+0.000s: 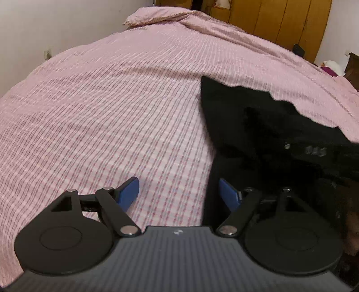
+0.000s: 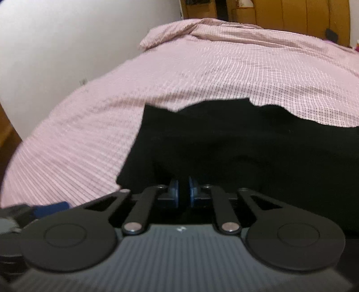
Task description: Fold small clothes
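Note:
A black garment (image 1: 264,130) lies on the pink checked bedspread (image 1: 112,112), at the right in the left wrist view. My left gripper (image 1: 179,193) is open, its blue pads apart, low over the bedspread at the garment's left edge. In the right wrist view the black garment (image 2: 246,143) fills the lower right. My right gripper (image 2: 183,191) is shut on a fold of the black garment, with dark cloth between its blue pads. The left gripper's blue finger (image 2: 52,207) shows at the lower left of that view.
A pink pillow (image 1: 154,14) lies at the head of the bed. A wooden headboard (image 1: 280,22) stands at the back right. A white wall (image 1: 44,33) runs along the left side of the bed. Bare bedspread stretches left and ahead.

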